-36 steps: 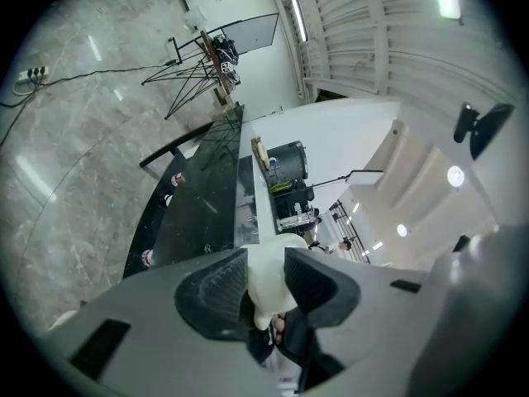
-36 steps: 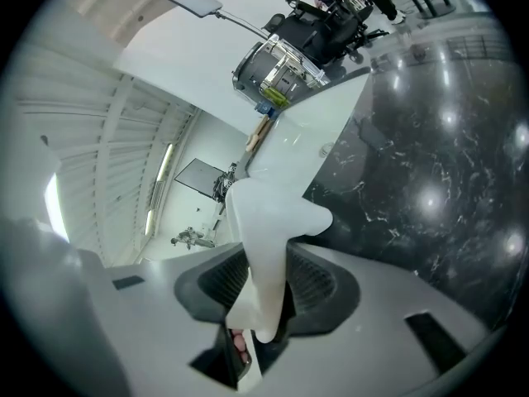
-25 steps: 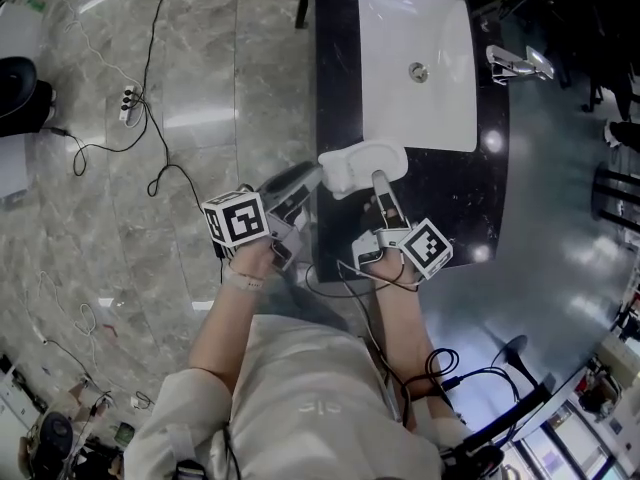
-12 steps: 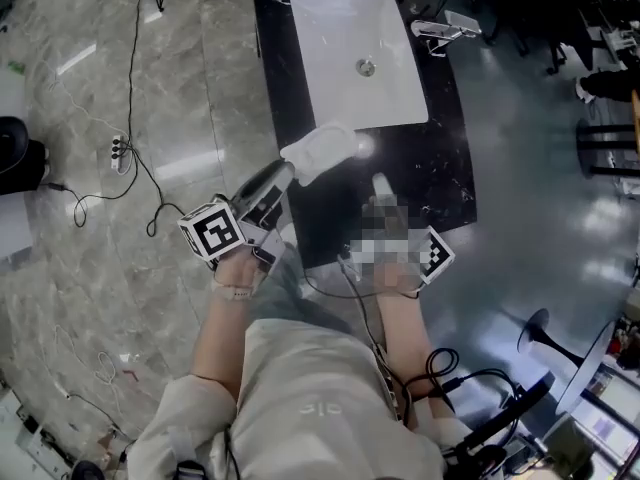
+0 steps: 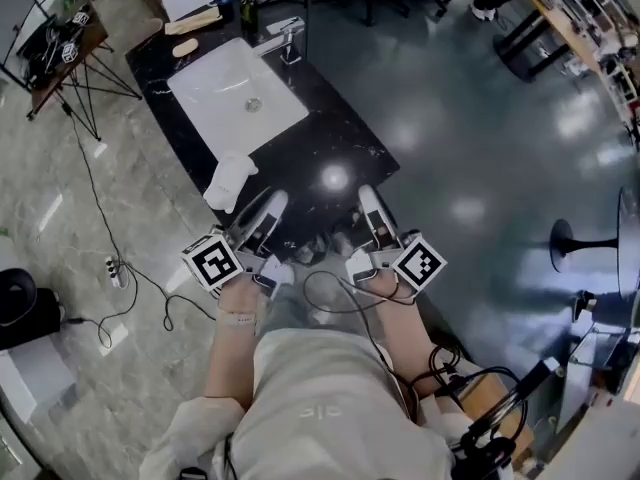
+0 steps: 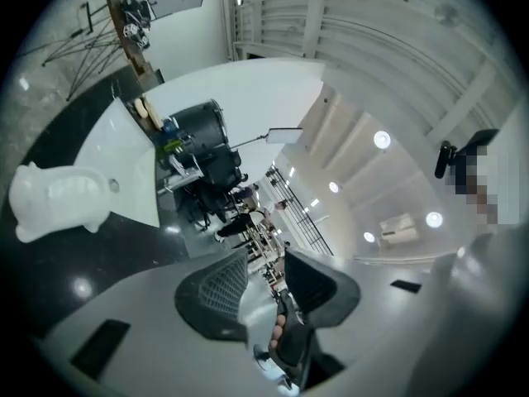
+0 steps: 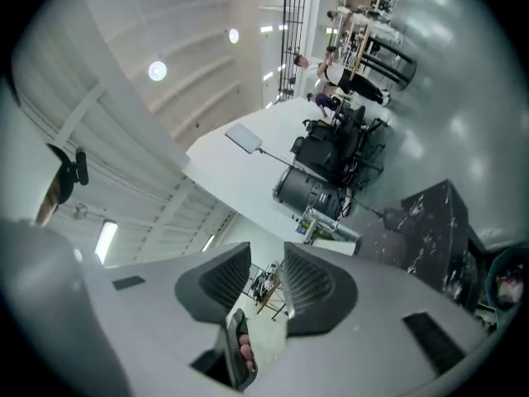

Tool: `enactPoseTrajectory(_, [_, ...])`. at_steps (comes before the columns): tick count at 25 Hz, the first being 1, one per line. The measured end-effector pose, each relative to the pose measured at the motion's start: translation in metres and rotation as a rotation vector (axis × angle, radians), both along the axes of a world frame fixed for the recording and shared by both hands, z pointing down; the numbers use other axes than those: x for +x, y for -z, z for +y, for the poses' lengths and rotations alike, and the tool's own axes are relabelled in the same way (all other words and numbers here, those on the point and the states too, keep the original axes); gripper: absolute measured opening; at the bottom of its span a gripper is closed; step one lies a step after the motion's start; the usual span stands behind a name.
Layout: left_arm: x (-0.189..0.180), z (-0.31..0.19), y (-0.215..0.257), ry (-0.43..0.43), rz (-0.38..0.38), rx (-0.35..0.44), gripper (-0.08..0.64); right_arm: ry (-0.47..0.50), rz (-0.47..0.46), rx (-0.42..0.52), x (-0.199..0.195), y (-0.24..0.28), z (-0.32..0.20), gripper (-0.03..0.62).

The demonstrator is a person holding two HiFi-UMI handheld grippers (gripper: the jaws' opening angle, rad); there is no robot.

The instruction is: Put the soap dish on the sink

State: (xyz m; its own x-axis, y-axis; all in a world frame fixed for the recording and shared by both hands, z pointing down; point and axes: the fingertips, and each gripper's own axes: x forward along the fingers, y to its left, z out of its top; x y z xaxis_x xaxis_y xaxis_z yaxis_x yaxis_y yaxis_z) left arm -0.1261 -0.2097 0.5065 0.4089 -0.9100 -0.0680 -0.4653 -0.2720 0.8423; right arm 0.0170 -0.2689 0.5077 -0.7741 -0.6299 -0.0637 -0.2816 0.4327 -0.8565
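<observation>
White and glossy, the soap dish (image 5: 230,181) is seen on the black counter (image 5: 340,138) at six o'clock of the basin (image 5: 215,83) and is judged light, stiff and slippery, best pinched across its rim, while the left gripper (image 5: 262,208) at five o'clock and the right gripper (image 5: 368,203) at four are held with jaws apart and empty.

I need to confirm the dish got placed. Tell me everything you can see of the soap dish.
The soap dish is white, smooth and glossy, a rounded oblong with a lumpy outline. It lies flat on the black marbled counter, at its edge, by the near corner of the white basin; whether it touches the rim is unclear. Neither gripper touches it; the open left gripper is nearest.
</observation>
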Motion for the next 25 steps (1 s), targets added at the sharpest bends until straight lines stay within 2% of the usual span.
enactPoseTrajectory(6, [0.127,-0.017,0.02,-0.228,-0.051,0.005,0.13,-0.199,0.006,0.077,0.139,0.033,0.015,0.138])
enactPoseTrajectory(10, [0.21,-0.018,0.019,-0.427,0.006,-0.035,0.13,-0.364,-0.016,0.109,0.215,0.039,0.036,0.139])
enactPoseTrajectory(12, [0.243,-0.015,0.018,-0.496,-0.009,-0.044,0.13,-0.413,-0.026,0.108,0.243,0.036,0.047,0.14])
enactPoseTrajectory(17, [0.295,-0.017,0.025,-0.655,-0.067,0.014,0.13,-0.539,-0.021,0.084,0.29,0.021,0.068,0.139])
enactPoseTrajectory(22, [0.366,0.008,0.015,-0.794,-0.034,-0.063,0.13,-0.685,-0.033,0.083,0.361,0.019,0.105,0.14])
enactPoseTrajectory(25, [0.387,0.016,0.007,-0.858,-0.033,-0.079,0.13,-0.728,-0.03,0.087,0.376,0.016,0.117,0.138])
